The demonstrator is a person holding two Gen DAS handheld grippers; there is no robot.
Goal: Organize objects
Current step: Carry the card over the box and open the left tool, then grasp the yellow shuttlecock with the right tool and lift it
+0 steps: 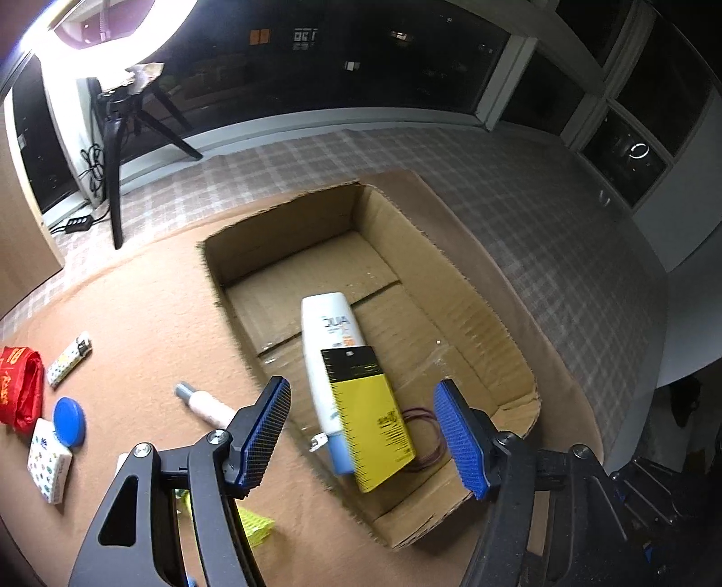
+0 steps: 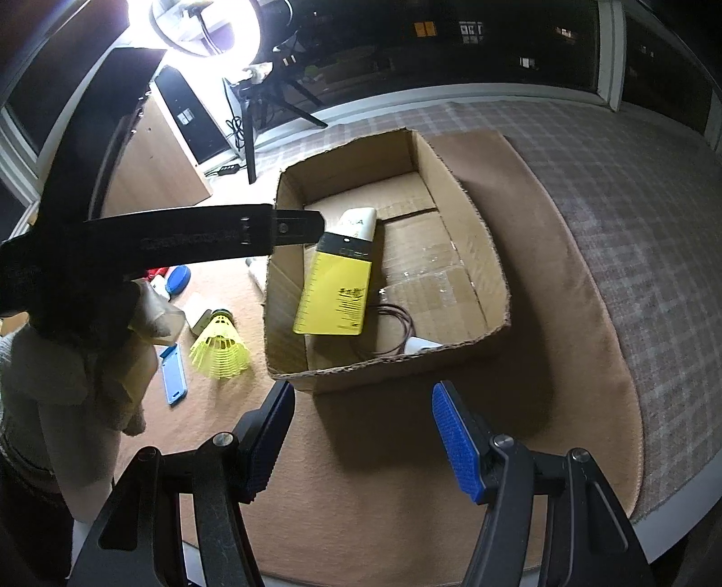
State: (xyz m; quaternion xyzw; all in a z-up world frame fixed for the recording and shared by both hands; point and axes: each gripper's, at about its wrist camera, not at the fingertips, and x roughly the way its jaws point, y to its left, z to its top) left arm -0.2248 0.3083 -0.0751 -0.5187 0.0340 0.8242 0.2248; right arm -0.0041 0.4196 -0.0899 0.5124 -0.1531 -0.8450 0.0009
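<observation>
While both grippers stand spread and empty, a yellow packet [image 1: 372, 417] lies inside the cardboard box [image 1: 289, 225].
Left gripper [image 1: 365, 433] over the box; right gripper [image 2: 361, 435] just outside it.

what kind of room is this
Probably a home room used for filming at night: a ring light on a tripod, dark windows, and a carpeted surface holding a cardboard box.

Two wrist fisheyes angled steeply downward: left close above cardboard box [image 1: 474, 289], right farther back; box [image 2: 455, 189] shared.
</observation>
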